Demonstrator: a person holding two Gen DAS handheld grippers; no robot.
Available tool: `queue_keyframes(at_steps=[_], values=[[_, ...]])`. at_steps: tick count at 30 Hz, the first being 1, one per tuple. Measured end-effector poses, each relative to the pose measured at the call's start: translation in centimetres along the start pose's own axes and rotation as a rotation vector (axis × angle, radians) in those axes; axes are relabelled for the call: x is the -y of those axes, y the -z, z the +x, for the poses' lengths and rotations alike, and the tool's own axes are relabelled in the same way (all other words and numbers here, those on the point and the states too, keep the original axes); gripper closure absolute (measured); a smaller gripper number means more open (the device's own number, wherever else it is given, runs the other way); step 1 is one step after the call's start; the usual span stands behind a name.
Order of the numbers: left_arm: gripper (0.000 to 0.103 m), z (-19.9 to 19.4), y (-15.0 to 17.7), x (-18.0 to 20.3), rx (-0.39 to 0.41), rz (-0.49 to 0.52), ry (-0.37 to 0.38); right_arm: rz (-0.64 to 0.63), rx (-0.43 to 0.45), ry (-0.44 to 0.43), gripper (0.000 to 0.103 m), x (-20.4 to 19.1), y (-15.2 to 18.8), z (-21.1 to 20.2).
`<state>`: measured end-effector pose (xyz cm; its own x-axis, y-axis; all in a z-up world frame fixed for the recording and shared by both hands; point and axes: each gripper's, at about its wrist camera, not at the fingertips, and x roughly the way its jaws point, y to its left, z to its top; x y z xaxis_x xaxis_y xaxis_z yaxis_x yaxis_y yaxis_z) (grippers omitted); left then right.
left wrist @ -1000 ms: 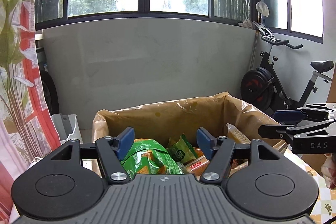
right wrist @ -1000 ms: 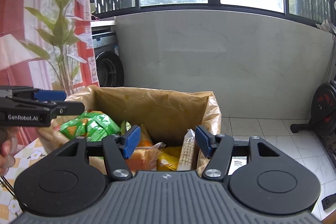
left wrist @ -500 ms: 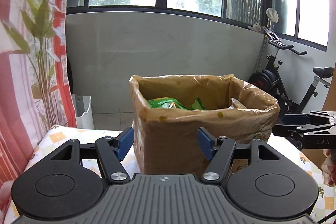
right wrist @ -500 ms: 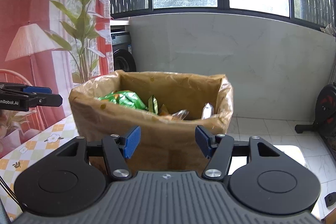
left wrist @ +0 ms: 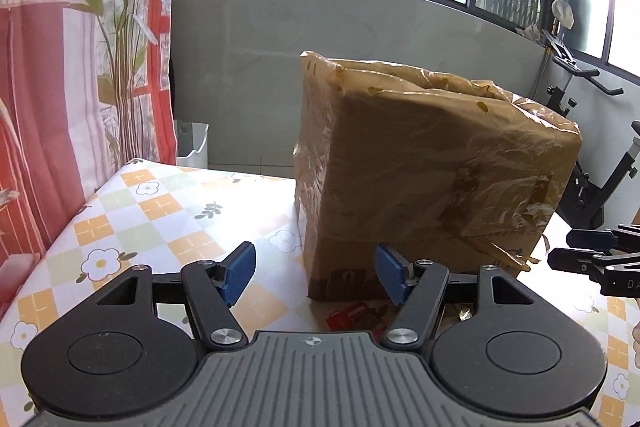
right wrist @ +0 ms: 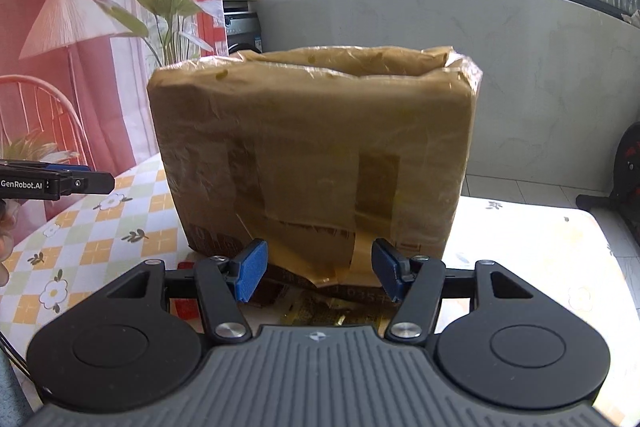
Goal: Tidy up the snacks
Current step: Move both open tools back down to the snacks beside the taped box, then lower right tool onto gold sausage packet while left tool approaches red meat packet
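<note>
A cardboard box (left wrist: 432, 163) wrapped in brown plastic stands on the flower-patterned tablecloth (left wrist: 152, 211); its contents are hidden from this low angle. My left gripper (left wrist: 315, 275) is open near the box's lower left corner, with nothing between its blue pads. A red snack packet (left wrist: 352, 315) lies on the table just below it. My right gripper (right wrist: 318, 273) is open too, low in front of the box's (right wrist: 316, 147) taped face. Under it lie a dark packet (right wrist: 276, 291) and a golden packet (right wrist: 340, 311). Each gripper shows at the edge of the other's view.
Red patterned curtain and a tall plant (left wrist: 120, 39) stand left of the table. A white bin (left wrist: 192, 143) sits on the floor behind it. An exercise bike (left wrist: 592, 155) is at the right. The table's right edge (right wrist: 600, 227) drops to tiled floor.
Both grippers sank and drew back from above the box's open top to table height in front of it. The snacks inside the box went out of sight. Jaws kept the same width.
</note>
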<state>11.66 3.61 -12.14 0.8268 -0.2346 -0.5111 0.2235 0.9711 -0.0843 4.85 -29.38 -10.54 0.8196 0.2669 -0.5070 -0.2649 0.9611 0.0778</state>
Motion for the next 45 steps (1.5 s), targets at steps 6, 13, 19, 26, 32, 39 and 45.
queue_keyframes(at_steps=[6, 13, 19, 26, 32, 39, 45], values=[[0.035, 1.1, 1.0, 0.4, -0.028, -0.011, 0.006, -0.007, -0.030, 0.011, 0.042, 0.3, 1.2, 1.1], [0.035, 2.2, 2.0, 0.7, -0.055, 0.007, 0.006, -0.023, -0.050, 0.015, 0.042, 0.6, 2.1, 2.4], [0.035, 2.9, 2.5, 1.0, -0.076, 0.018, 0.003, 0.001, -0.070, 0.022, 0.042, 1.1, 2.7, 3.3], [0.035, 3.6, 3.1, 1.3, -0.100, 0.033, 0.022, 0.032, -0.087, 0.040, 0.042, 2.5, 3.5, 3.9], [0.035, 4.3, 3.8, 1.8, -0.123, 0.043, 0.035, 0.053, -0.131, 0.033, 0.042, 2.7, 4.0, 5.5], [0.035, 5.1, 4.5, 2.3, -0.150, 0.053, 0.046, 0.092, -0.197, 0.058, 0.027, 2.6, 3.8, 9.0], [0.035, 6.0, 4.9, 2.8, -0.171, 0.062, 0.055, 0.005, -0.251, 0.064, 0.024, 1.3, 3.6, 11.4]])
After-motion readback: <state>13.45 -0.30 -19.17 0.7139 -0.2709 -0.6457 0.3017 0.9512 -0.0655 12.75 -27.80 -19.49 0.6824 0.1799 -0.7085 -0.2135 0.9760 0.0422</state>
